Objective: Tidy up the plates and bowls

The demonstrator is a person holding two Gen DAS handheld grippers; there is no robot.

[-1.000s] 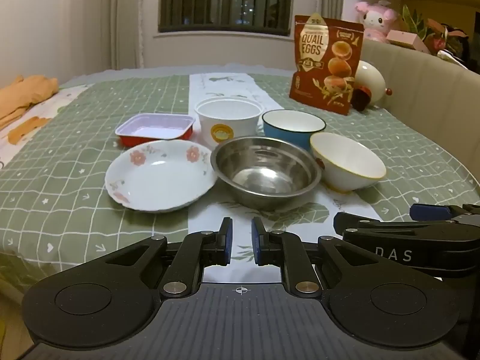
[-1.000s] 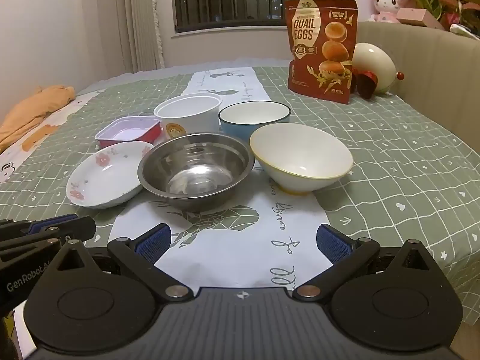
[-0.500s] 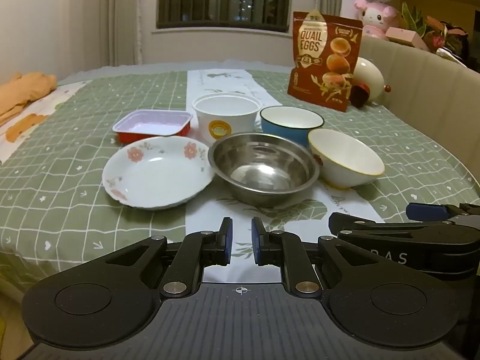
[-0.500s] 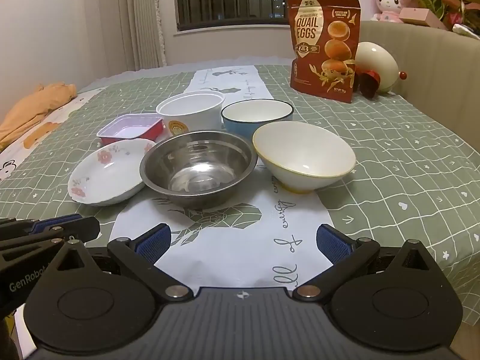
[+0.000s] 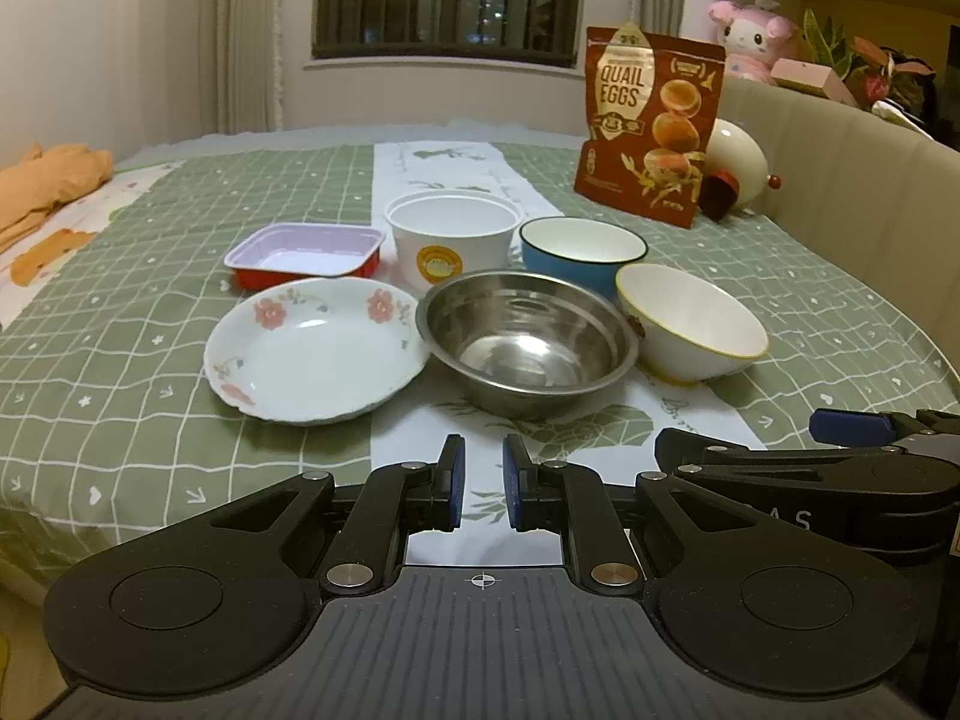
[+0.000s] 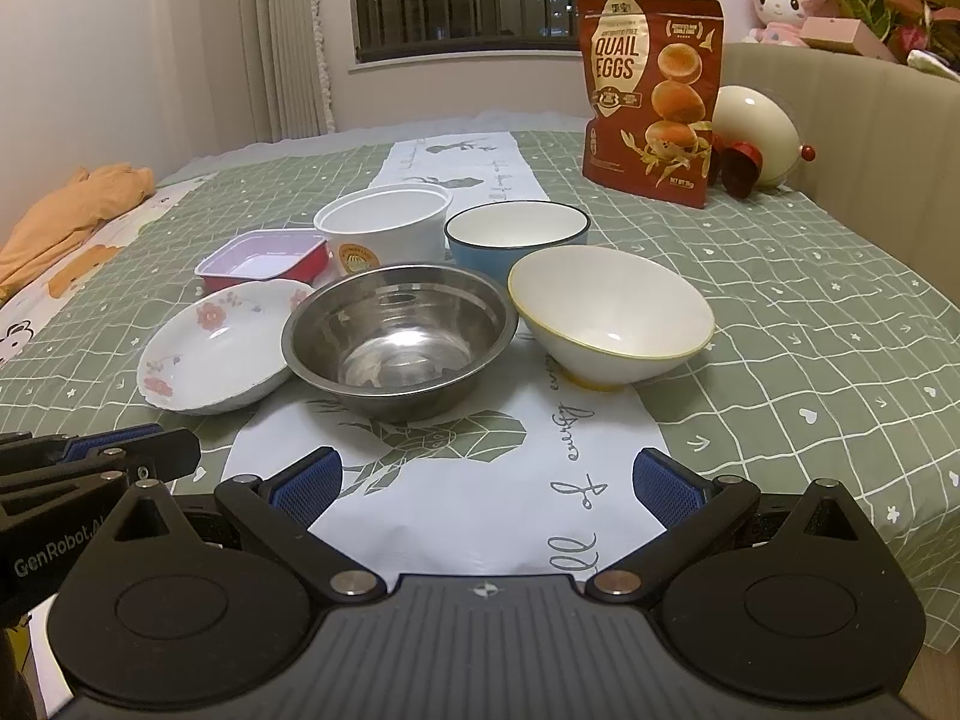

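Note:
A floral white plate (image 5: 312,354) (image 6: 216,348), a steel bowl (image 5: 528,342) (image 6: 399,336) and a white bowl with a yellow rim (image 5: 690,324) (image 6: 609,312) stand in a row on the table. Behind them are a red tray (image 5: 306,252) (image 6: 264,255), a white paper bowl (image 5: 453,237) (image 6: 384,225) and a blue bowl (image 5: 579,249) (image 6: 513,234). My left gripper (image 5: 478,489) is nearly shut and empty, in front of the steel bowl. My right gripper (image 6: 486,480) is open and empty, in front of the dishes.
A quail eggs bag (image 5: 651,126) (image 6: 651,99) and a cream egg-shaped toy (image 6: 756,138) stand at the back right. A sofa back (image 6: 870,120) runs along the right. An orange cloth (image 5: 48,186) lies far left. The green checked tablecloth (image 6: 810,300) covers the table.
Both grippers have drawn back slightly and risen a little, so the dishes sit a bit farther off. Nothing on the table has moved.

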